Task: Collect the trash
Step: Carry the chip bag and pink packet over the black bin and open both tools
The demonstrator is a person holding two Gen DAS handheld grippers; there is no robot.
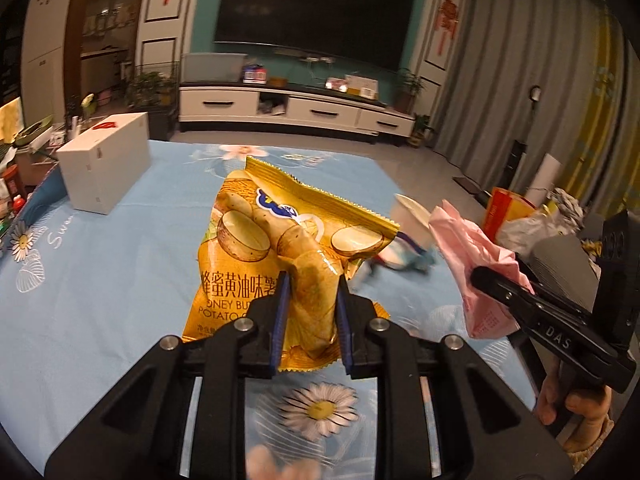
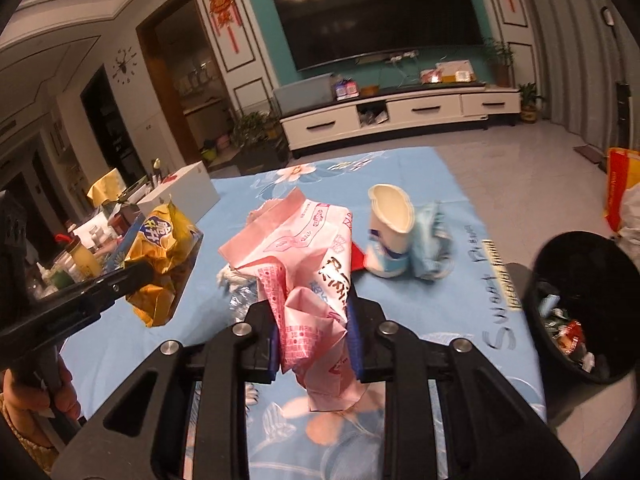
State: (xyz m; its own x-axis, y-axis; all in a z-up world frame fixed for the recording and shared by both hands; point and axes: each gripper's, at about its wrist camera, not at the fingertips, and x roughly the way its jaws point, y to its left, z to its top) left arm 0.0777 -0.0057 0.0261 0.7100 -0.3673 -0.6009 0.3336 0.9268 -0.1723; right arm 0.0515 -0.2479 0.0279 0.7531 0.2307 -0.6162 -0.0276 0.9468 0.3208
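My left gripper [image 1: 310, 296] is shut on a yellow potato chip bag [image 1: 280, 236] and holds it above the blue flowered tablecloth [image 1: 100, 288]. My right gripper [image 2: 314, 320] is shut on a crumpled pink wrapper [image 2: 300, 256], also lifted. In the left wrist view the right gripper [image 1: 486, 276] holds the pink wrapper [image 1: 468, 248] at the right. In the right wrist view the left gripper [image 2: 138, 276] holds the chip bag [image 2: 164, 256] at the left. A crushed white paper cup [image 2: 390, 228] and a light blue wrapper [image 2: 432, 248] lie on the cloth. A black trash bin [image 2: 580, 304] with trash inside stands at the table's right.
A white box [image 1: 106, 160] stands at the table's far left corner. Bottles and clutter [image 2: 76, 256] sit off the left edge. A red and yellow bag [image 2: 620, 184] and a white bag stand on the floor to the right. A TV cabinet [image 1: 296, 108] lies beyond.
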